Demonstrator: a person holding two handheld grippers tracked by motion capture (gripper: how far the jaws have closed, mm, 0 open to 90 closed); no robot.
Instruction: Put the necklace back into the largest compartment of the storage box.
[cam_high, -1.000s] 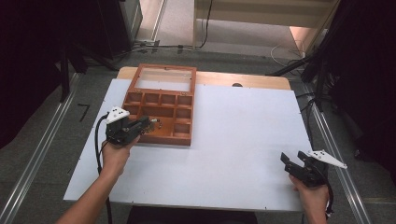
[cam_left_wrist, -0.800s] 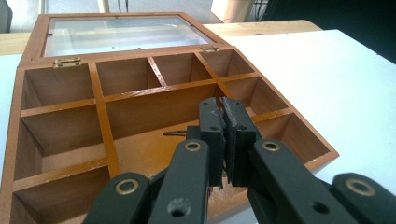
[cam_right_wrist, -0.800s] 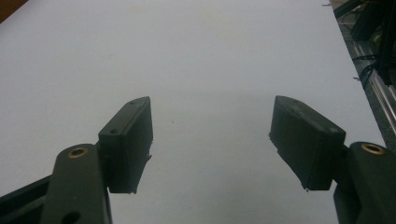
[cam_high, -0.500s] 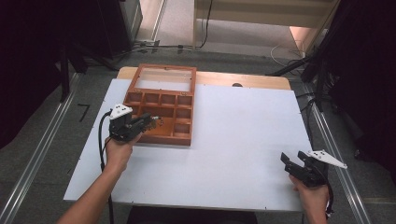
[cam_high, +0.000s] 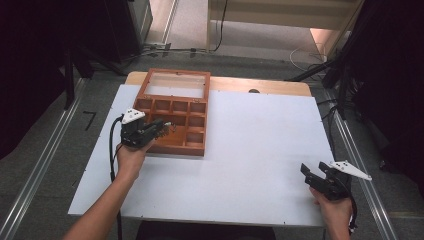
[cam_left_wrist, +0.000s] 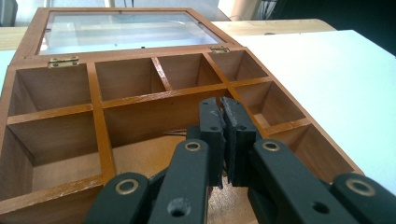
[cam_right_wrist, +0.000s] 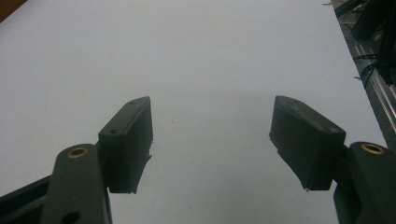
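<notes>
A brown wooden box (cam_high: 175, 149) with several compartments sits at the back left of the white table (cam_high: 250, 150), its glass lid (cam_high: 175, 85) laid open flat behind it. My left gripper (cam_high: 162, 127) is shut, its tips over the box's large front-left compartment. In the left gripper view the jaws of that gripper (cam_left_wrist: 222, 105) press together with nothing visible between them, above the box's dividers (cam_left_wrist: 98, 121). A thin wire-like thing (cam_left_wrist: 175, 133) lies just behind them; what it is I cannot tell. My right gripper (cam_high: 312, 167) stands open over bare table at the front right, and nothing lies between its fingers (cam_right_wrist: 210, 130).
A wooden tabletop edge (cam_high: 260, 86) shows behind the white board. Metal rails (cam_high: 360, 155) run along both sides of the table, and cables (cam_high: 305, 52) lie on the floor beyond it. A wide stretch of white surface lies between the box and my right gripper.
My left gripper has edged slightly right and forward over the box, still shut. The right gripper has stayed where it was.
</notes>
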